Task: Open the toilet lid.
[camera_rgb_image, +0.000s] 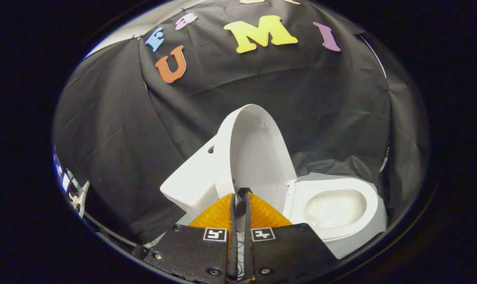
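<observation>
- Gripper [239, 197] fingers sit pressed nearly together, pinching the lower edge of the toilet lid [258, 154] (contact looks real, though thin).
- Lid stands raised against the tank [195, 177]; bowl [335, 207] lies exposed.
- Opening seems nearly finished; next comes releasing and backing away.

Staged recording booth, not a real bathroom. Wrinkled black cloth [116, 130] hangs as the backdrop all around and drapes down behind the fixture. 1 white toilet [341, 205] stands alone against it, lid [258, 154] raised upright, no tiles, pipes or wall fittings beside it. A pale strip [159, 19] shows above the cloth's top edge. Some small equipment [71, 189], too blurred to identify, sits off at the cloth's lower side.
</observation>
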